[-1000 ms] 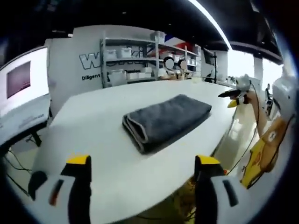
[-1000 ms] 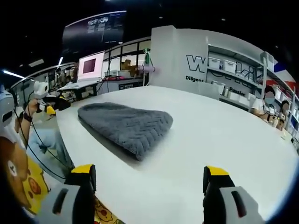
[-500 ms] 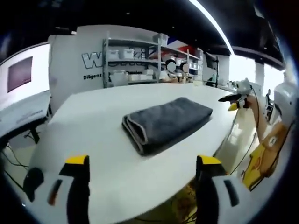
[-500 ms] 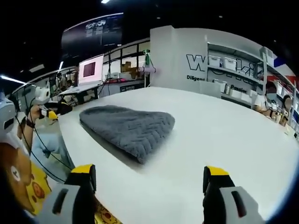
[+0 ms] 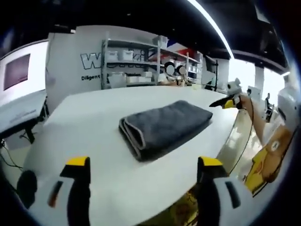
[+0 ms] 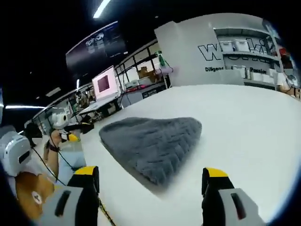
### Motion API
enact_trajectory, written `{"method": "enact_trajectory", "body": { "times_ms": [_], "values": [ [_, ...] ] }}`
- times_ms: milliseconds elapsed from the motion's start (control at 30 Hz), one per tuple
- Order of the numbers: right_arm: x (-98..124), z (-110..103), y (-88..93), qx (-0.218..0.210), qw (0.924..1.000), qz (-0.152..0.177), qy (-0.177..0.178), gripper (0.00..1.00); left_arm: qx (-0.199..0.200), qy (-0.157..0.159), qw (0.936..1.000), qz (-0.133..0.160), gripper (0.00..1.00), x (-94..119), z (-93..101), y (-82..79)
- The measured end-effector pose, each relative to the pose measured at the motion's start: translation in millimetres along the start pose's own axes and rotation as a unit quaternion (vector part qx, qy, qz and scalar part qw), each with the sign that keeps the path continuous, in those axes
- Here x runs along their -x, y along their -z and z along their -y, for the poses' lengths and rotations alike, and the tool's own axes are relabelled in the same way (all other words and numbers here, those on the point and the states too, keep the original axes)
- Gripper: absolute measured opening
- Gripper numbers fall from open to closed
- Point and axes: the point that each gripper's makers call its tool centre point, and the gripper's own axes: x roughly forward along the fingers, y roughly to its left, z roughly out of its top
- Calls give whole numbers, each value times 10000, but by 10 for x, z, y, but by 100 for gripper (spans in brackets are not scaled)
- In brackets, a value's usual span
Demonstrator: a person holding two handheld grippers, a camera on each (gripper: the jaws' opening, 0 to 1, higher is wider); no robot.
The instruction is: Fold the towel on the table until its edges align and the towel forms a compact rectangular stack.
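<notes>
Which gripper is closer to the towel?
Right, though not by much. The right gripper hangs just off the towel's near corner; the left gripper stands farther back from its folded end.

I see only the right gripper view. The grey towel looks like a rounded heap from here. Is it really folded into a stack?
Observer: Yes. In the left gripper view the towel is a flat rectangle, with stacked layers showing at its near end.
Operator: Is the left hand-held gripper holding the towel?
Observer: No. The left hand-held gripper is open and away from the towel, over the white table.
Operator: What is behind the table on that side?
Observer: Metal shelves with white boxes stand against a white wall.
</notes>
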Motion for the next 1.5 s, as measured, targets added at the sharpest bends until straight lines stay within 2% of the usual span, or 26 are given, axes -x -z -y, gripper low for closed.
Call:
{"method": "enact_trajectory", "body": {
  "times_ms": [100,167,233,300,367,533,633,833,933,1000,1233,1500],
  "values": [
    [-130,40,-92,-328,9989,-47,-332,94,9,32,10000,37,99,-3,20,2],
    [-192,86,-122,-403,9982,-68,-443,93,16,46,10000,67,99,1,29,-3],
    [-251,127,-133,-698,9958,-135,-569,91,14,62,9999,87,99,6,35,-7],
    [-310,197,-139,-951,9933,-203,-630,90,10,77,9999,117,99,13,42,-16],
    [-370,305,-148,-1049,9924,-252,-597,89,7,88,9999,147,99,21,44,-23],
    [-492,416,-102,-1372,9881,-336,-609,82,40,100,9997,212,98,21,36,-27],
    [-556,471,-118,-1562,9857,-192,-607,74,54,134,9997,212,98,7,41,-13],
    [-665,489,-77,-1648,9843,-296,-565,53,51,175,9996,220,97,-6,57,-9],
    [-709,498,-64,-1696,9832,-355,-571,38,62,197,9995,242,97,-17,66,-14],
    [-741,546,-43,-1732,9829,-420,-465,25,76,207,9995,245,97,-31,65,-12],
    [-766,546,-36,-1873,9792,-588,-522,13,105,232,9994,222,96,-75,62,2],
    [-679,693,-93,-1737,9827,-562,-310,8,119,277,9993,201,96,-123,77,-1]
  ]
}}
